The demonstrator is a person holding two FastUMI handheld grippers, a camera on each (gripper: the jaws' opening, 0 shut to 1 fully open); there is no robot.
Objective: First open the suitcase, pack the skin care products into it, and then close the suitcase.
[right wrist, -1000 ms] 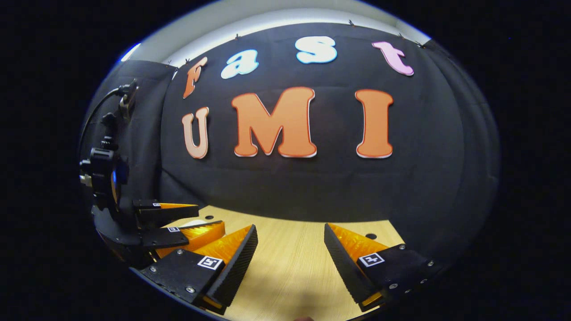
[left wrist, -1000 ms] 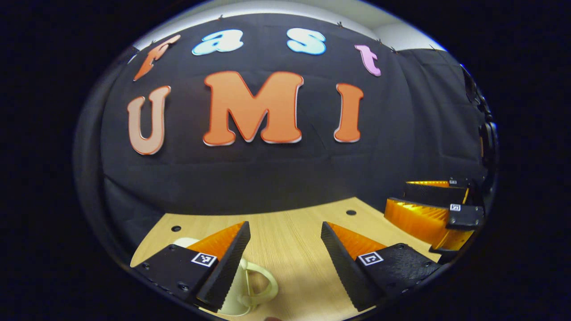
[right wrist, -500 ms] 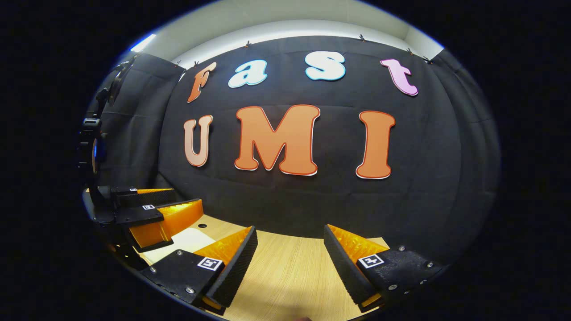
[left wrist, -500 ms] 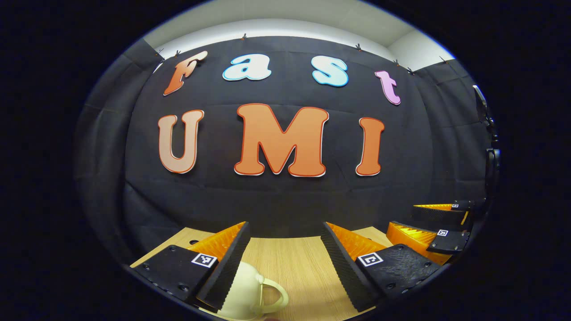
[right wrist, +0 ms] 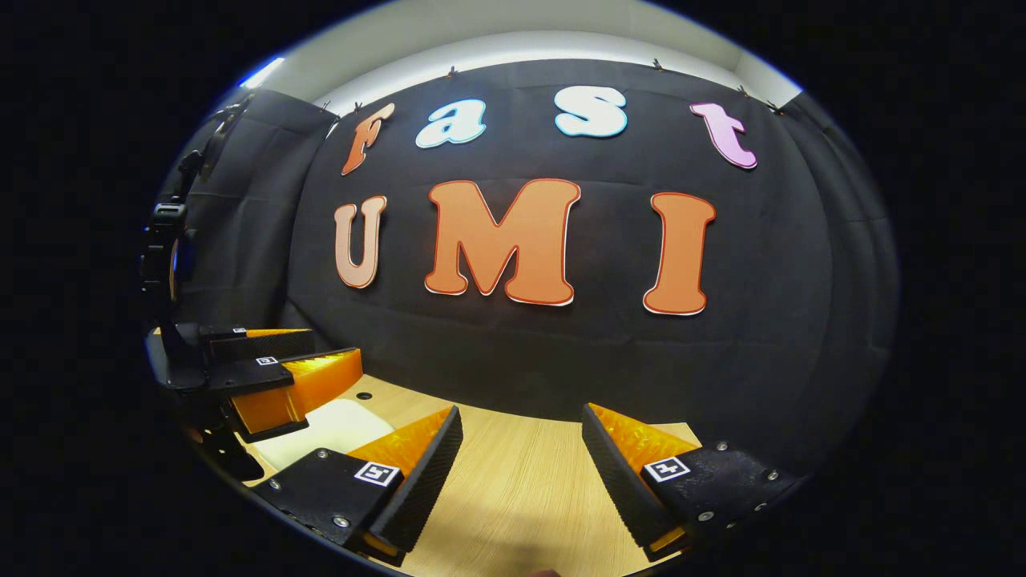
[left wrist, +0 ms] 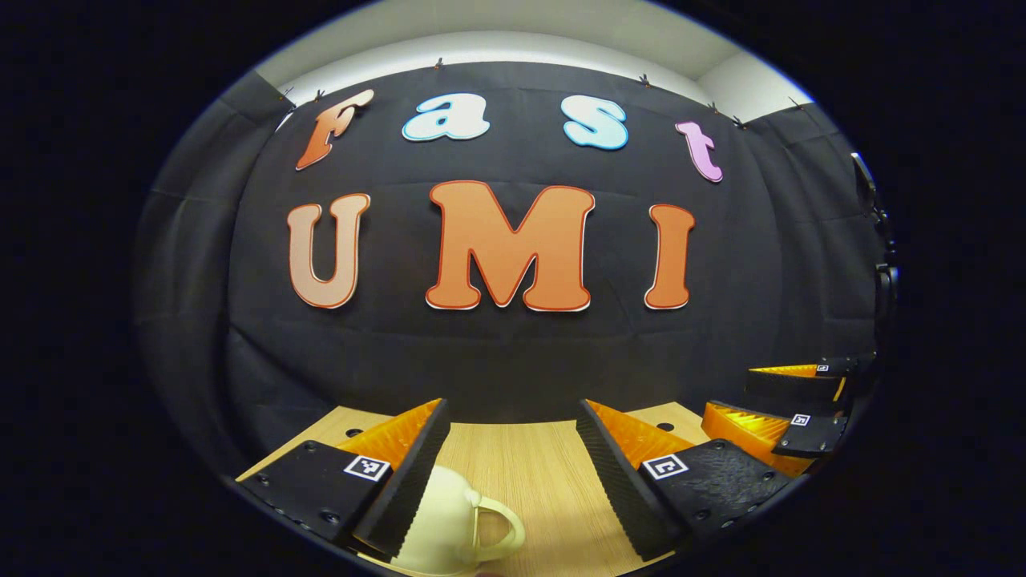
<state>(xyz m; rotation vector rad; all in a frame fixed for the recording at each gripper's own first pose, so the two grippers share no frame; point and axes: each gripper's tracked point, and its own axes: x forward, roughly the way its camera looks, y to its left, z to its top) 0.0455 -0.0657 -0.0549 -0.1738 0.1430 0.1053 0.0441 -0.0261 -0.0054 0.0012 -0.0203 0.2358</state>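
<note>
Table (left wrist: 529, 481): light wood-grain surface, smooth, matt. Booth wall (left wrist: 513, 353): black cloth, matt, faintly creased. Cream suitcase (left wrist: 449, 525), lower left of the left gripper view: smooth moulded plastic with a soft sheen. Left gripper fingers (left wrist: 405, 481): inner faces finely ribbed, matt.

Left gripper view: a cream handled object (left wrist: 457, 521), lower centre, is partly hidden behind the left gripper (left wrist: 513, 449)'s near finger and cut off by the bottom edge; its type cannot be determined. The right gripper (left wrist: 789, 405), lower right, is cut off at the edge. Right gripper view: a pale object (right wrist: 337, 425) on the bench (right wrist: 513, 481), lower left, is partly covered by the left gripper (right wrist: 280, 369) and by a finger (right wrist: 417, 473); identity undeterminable.
</note>
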